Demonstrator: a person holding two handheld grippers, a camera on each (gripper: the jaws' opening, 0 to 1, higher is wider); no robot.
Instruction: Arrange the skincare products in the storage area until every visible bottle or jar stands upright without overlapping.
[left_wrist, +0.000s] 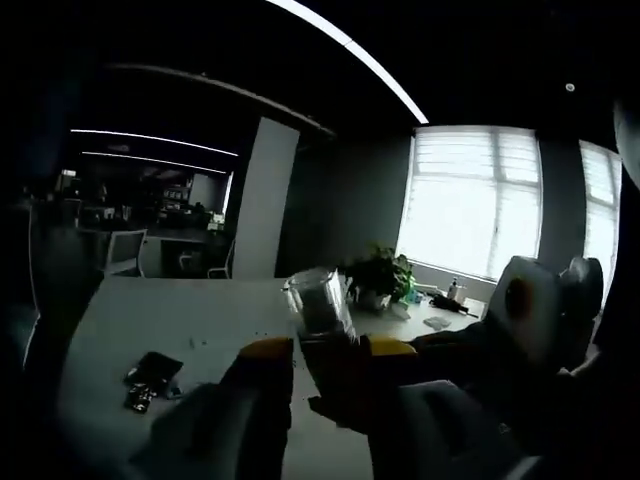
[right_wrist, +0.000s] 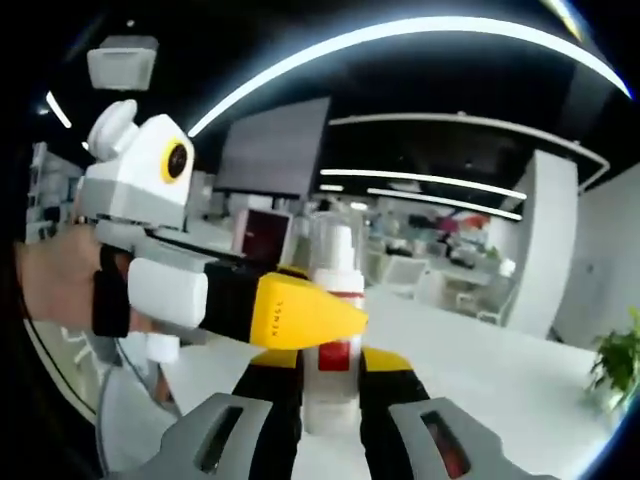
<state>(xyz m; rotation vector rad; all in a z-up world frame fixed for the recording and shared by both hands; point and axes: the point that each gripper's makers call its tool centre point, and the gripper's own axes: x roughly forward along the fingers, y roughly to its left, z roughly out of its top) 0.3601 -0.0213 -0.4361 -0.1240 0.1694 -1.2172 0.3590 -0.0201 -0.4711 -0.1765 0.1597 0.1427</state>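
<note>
One clear plastic pump bottle (right_wrist: 333, 330) with a transparent cap and a white-and-red label is held up in the air between both grippers, well above the long white worktop (left_wrist: 180, 320). In the right gripper view, the right gripper (right_wrist: 331, 385) has its yellow-tipped black fingers (right_wrist: 275, 385) closed narrowly on the lower body of the bottle, which stands upright along them. The left gripper (right_wrist: 335, 318) comes in from the left side of that view, its yellow finger lying across the bottle's middle; a hand (right_wrist: 55, 285) grips its white body. In the left gripper view, the left gripper (left_wrist: 325, 350) shows its own fingers close about the same bottle (left_wrist: 320, 300), seen dimly with the cap end pointing away; they appear to pinch it, though the dark picture makes the contact hard to confirm.

The two-handed hold looks like a handover or a regrip, probably so the bottle can be turned and set down upright.

Counted: one bottle, two grippers. On the worktop lie a small cluster of dark objects (left_wrist: 150, 378), too dim to name, and a green potted plant (left_wrist: 378, 275) stands near the far end by the bright window (left_wrist: 465, 200). No storage area can be made out.
</note>
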